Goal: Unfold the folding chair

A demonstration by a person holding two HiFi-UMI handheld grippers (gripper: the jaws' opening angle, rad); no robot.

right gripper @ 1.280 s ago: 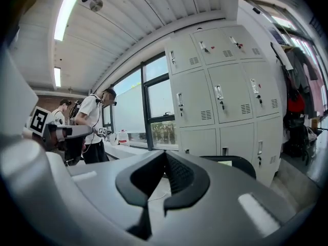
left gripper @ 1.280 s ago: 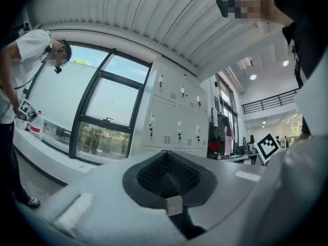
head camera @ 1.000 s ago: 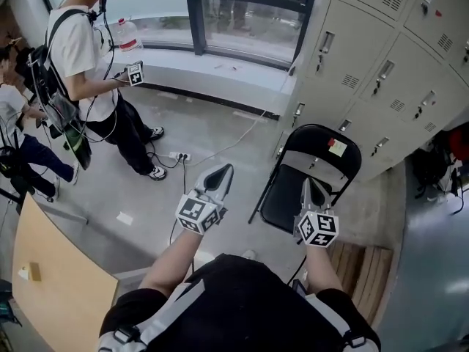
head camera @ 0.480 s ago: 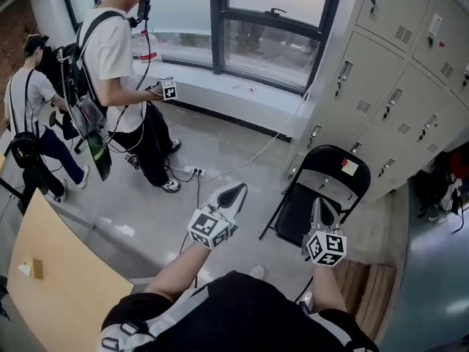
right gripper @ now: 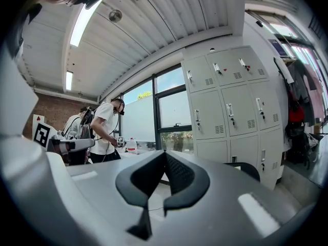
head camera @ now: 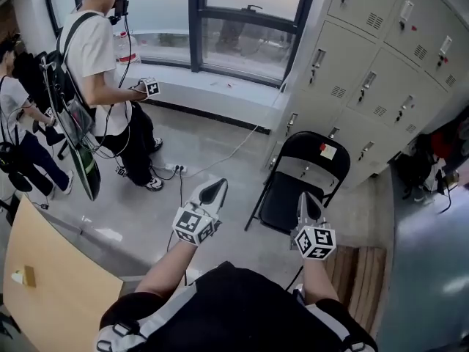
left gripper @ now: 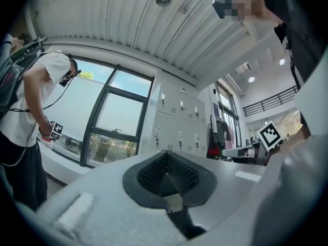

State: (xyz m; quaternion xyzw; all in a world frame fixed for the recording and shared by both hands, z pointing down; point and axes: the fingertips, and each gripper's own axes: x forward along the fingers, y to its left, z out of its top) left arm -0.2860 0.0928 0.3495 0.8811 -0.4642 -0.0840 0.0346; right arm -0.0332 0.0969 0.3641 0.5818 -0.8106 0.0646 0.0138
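Observation:
The black folding chair stands opened out on the floor in front of the lockers, its seat down and its backrest toward them. My left gripper hovers over bare floor to the chair's left, shut and empty. My right gripper hangs above the near edge of the seat, also shut with nothing in it. In the left gripper view the left gripper has its pads pressed together. In the right gripper view the right gripper is likewise closed, and the chair's back curves just beyond it.
Grey lockers line the right wall. A person in a white shirt stands by the window, and another stands at the far left. A power strip with cables lies on the floor. A wooden table sits near left, wooden slats near right.
Both grippers have drifted a little across the floor with the view and stay shut. The chair stands as before.

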